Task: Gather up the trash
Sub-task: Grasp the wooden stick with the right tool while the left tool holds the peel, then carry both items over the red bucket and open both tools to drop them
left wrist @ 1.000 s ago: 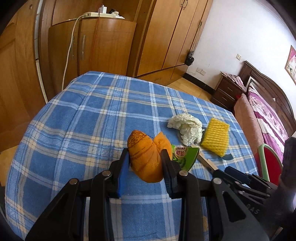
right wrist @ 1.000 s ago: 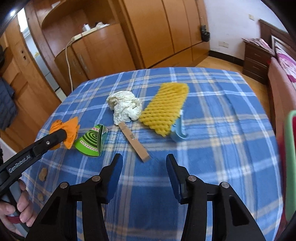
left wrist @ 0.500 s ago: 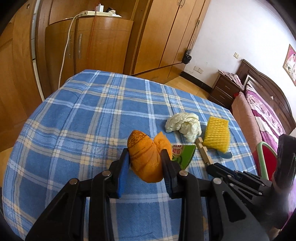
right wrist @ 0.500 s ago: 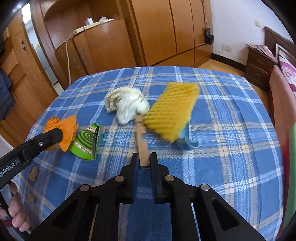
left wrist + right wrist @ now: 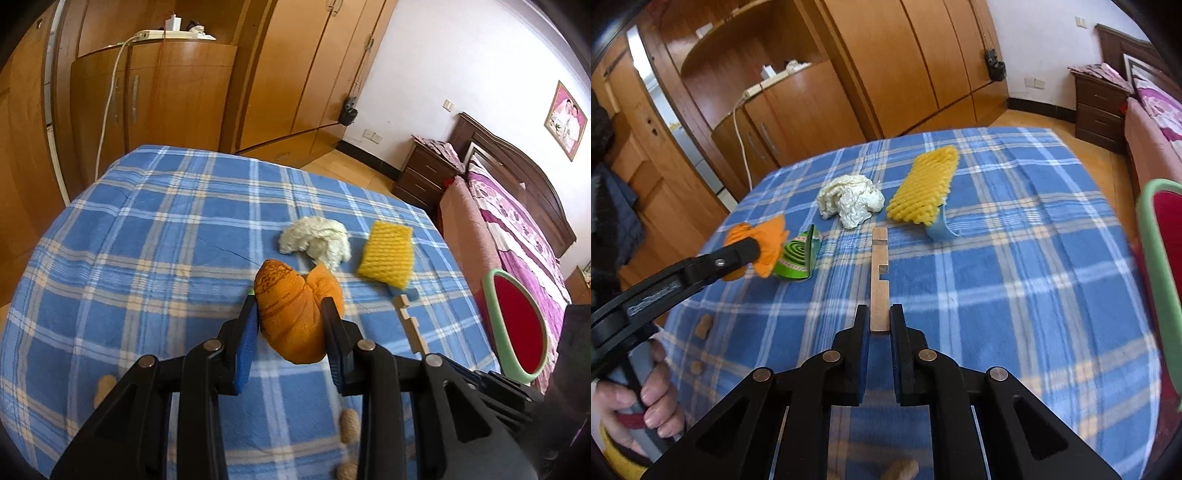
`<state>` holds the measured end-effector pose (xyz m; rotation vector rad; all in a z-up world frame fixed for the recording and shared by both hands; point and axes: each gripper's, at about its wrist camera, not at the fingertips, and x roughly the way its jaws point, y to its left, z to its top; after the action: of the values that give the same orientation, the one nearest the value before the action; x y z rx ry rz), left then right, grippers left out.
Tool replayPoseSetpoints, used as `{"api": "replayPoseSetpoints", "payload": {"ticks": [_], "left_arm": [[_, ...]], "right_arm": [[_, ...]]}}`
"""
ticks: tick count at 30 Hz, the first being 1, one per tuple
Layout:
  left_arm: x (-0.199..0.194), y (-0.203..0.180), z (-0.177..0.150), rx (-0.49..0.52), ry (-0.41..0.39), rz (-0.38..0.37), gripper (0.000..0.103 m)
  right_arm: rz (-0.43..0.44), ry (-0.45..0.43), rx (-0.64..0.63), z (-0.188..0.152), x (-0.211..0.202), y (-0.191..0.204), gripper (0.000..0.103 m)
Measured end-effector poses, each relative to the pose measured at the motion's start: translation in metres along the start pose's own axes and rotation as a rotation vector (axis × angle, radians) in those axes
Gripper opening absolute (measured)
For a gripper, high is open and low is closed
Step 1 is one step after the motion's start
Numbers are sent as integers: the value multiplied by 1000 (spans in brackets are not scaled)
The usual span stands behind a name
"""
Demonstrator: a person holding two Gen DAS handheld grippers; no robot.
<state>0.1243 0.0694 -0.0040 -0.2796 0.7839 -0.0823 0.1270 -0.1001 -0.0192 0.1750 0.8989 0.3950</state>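
Observation:
My left gripper (image 5: 290, 317) is shut on an orange peel (image 5: 295, 314) and holds it above the blue plaid table (image 5: 147, 240); it also shows in the right wrist view (image 5: 753, 251). My right gripper (image 5: 878, 321) is shut on the near end of a notched wooden stick (image 5: 879, 280), which points away over the table. A crumpled white paper ball (image 5: 851, 201), a yellow foam net (image 5: 923, 195) over a blue scrap (image 5: 940, 229), and a green mosquito-coil box (image 5: 798, 258) lie on the table.
Several peanut shells (image 5: 347, 424) lie near the table's front edge. A red seat with a green rim (image 5: 517, 328) stands to the right. Wooden wardrobes (image 5: 886, 66), a nightstand (image 5: 424, 177) and a bed (image 5: 517, 229) stand beyond the table.
My right gripper moved forward and shut on the wooden stick, which has turned to point straight away. My left gripper has risen with the peel still held.

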Motion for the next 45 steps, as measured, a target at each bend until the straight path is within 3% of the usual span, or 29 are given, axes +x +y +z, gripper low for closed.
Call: {"api": "replayPoseSetpoints", "payload": {"ticks": [22, 29, 45], "left_arm": [[-35, -70, -21, 108, 0, -93, 34], [-38, -96, -25, 122, 46, -155, 34], [-35, -174, -32, 264, 38, -205, 34]], "right_arm": [[-25, -245, 153, -31, -120, -43, 10], [-33, -312, 201, -39, -148, -62, 10], [-76, -442, 354, -56, -198, -123, 10]]}}
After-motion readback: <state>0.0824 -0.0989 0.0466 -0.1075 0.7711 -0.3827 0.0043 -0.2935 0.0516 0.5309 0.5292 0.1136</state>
